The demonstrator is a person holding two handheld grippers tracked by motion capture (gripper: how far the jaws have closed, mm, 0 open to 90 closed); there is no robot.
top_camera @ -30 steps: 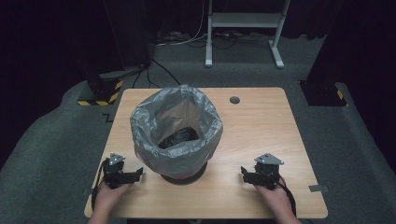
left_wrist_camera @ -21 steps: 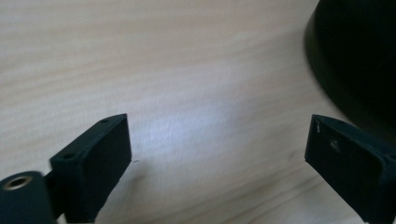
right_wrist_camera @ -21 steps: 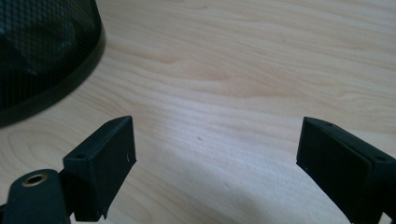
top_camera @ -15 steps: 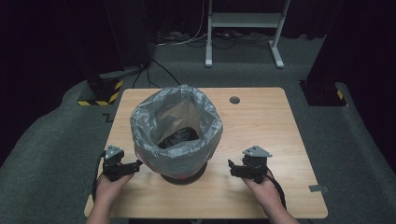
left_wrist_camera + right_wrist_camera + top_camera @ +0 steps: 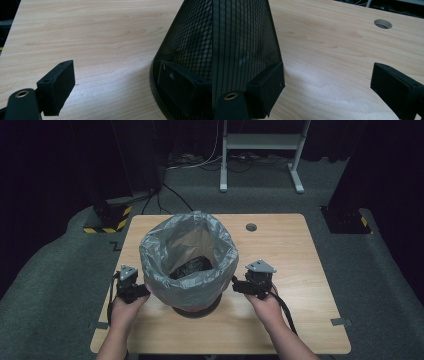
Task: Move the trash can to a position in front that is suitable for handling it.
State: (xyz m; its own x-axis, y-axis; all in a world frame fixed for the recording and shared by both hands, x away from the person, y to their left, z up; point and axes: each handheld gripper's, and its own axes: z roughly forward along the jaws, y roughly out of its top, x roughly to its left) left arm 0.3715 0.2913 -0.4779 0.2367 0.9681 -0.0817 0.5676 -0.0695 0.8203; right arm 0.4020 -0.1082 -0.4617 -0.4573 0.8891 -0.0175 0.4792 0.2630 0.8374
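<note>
Both my grippers have closed in from the table's (image 5: pixel 300 270) front corners on the mesh bin (image 5: pixel 189 265) at its centre: left gripper (image 5: pixel 142 291) and right gripper (image 5: pixel 239 286) flank it, jaws apart, empty, the left's having just narrowed, ready to grasp.

One wooden table (image 5: pixel 300 270) carries one black mesh bin (image 5: pixel 190 40), which stands near its front edge and holds one grey bag (image 5: pixel 187 255) as a liner. Two hand-held grippers flank the bin: the left gripper (image 5: pixel 131 289) toward the table's left edge and the right gripper (image 5: pixel 250 285) on the bin's other side. Each gripper has two black jaws. One round hole (image 5: pixel 251 227) lies near the table's far edge.
</note>
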